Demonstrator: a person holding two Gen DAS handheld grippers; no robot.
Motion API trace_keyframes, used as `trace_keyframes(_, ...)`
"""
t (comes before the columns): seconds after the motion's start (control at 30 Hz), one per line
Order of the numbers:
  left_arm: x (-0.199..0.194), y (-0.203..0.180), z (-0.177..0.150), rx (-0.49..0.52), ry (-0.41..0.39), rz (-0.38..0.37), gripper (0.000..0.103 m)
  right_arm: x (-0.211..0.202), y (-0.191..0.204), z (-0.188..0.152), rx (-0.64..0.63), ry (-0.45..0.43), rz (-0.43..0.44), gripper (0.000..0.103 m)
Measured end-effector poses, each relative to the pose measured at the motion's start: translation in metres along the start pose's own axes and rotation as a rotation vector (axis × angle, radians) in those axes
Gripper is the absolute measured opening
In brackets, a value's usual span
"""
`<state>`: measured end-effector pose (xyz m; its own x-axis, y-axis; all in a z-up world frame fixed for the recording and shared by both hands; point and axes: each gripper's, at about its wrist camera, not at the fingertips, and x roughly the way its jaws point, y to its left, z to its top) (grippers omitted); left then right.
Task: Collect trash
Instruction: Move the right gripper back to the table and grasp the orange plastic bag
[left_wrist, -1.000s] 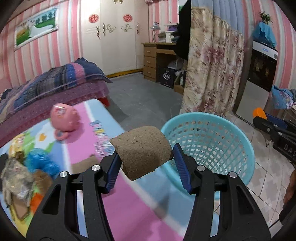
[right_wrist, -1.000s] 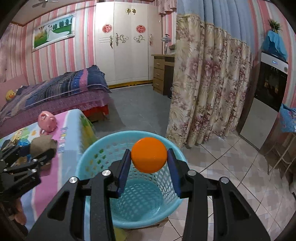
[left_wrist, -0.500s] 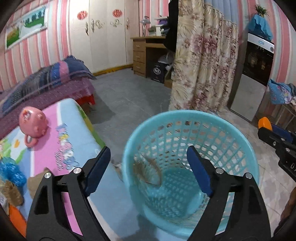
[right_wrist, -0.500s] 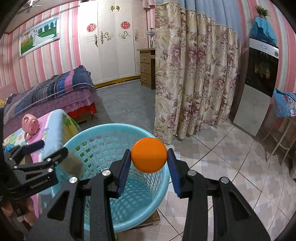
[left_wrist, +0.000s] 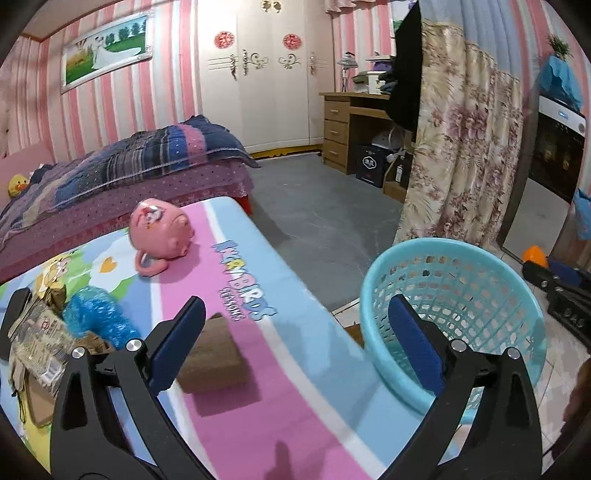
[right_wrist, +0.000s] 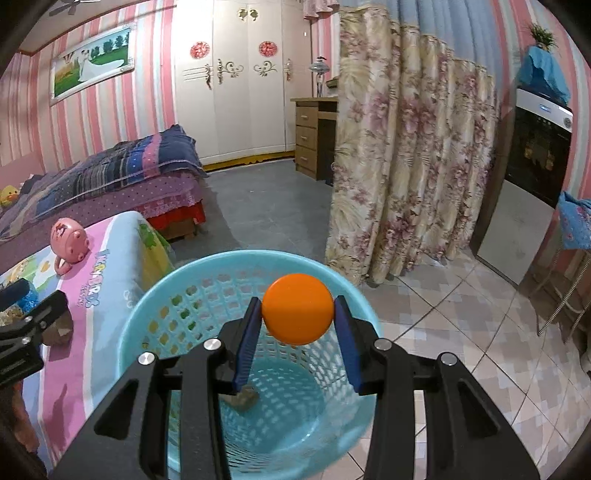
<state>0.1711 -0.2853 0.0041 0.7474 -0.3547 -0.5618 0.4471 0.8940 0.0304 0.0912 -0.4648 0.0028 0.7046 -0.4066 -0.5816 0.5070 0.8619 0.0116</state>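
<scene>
My right gripper (right_wrist: 297, 314) is shut on an orange ball (right_wrist: 295, 301), held above the light blue mesh basket (right_wrist: 236, 258). A brown scrap (right_wrist: 243, 397) lies on the basket's floor. My left gripper (left_wrist: 295, 343) hangs over the cartoon-print table cover (left_wrist: 295, 398), its jaws opening wide with nothing between them. A brown cardboard piece (left_wrist: 216, 360) lies just behind its left finger. Blue crinkled wrap (left_wrist: 98, 321) and crumpled packaging (left_wrist: 37, 339) sit at the table's left. In the left wrist view the basket (left_wrist: 461, 295) stands off the table's right edge.
A pink pig toy (left_wrist: 160, 230) rests on the table's far part. Behind it is a bed with a dark quilt (left_wrist: 147, 155). A floral curtain (right_wrist: 406, 166), a wooden desk (left_wrist: 351, 125) and a dark appliance (right_wrist: 535, 147) line the right side. Grey floor lies beyond the basket.
My left gripper let the brown scrap go into the basket, opened wide and swung back left over the table. My right gripper sank a little over the basket, still gripping the ball.
</scene>
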Motion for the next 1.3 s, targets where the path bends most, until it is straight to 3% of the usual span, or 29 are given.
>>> trace_keyframes(0.2,-0.005,0.01,-0.005,0.0,-0.008,0.04,0.097,0.017,0.01,-0.002,0.004,0.022,-0.006,0.042)
trace_keyframes(0.27,-0.006,0.013,-0.005,-0.004,-0.005,0.044,0.097,0.017,0.01,-0.003,-0.007,0.024,-0.013,0.056)
trace_keyframes(0.3,-0.007,0.013,-0.005,-0.001,-0.009,0.05,0.097,0.015,0.009,-0.002,-0.006,0.017,-0.014,0.071)
trace_keyframes(0.63,-0.044,0.04,-0.008,-0.015,-0.057,0.126,0.097,-0.016,0.013,0.008,-0.011,-0.056,0.009,0.087)
trace_keyframes(0.83,-0.076,0.092,-0.022,-0.083,-0.051,0.215,0.097,-0.036,0.049,0.01,-0.052,-0.087,0.106,0.089)
trace_keyframes(1.07,-0.118,0.178,-0.047,-0.241,-0.034,0.344,0.097,-0.066,0.109,0.003,-0.122,-0.114,0.246,0.089)
trace_keyframes(1.13,-0.128,0.2,-0.057,-0.267,-0.032,0.377,0.097,-0.073,0.129,-0.002,-0.144,-0.122,0.28,0.093)
trace_keyframes(1.3,-0.137,0.244,-0.081,-0.298,-0.003,0.45,0.097,-0.074,0.176,-0.018,-0.239,-0.097,0.317,0.094)
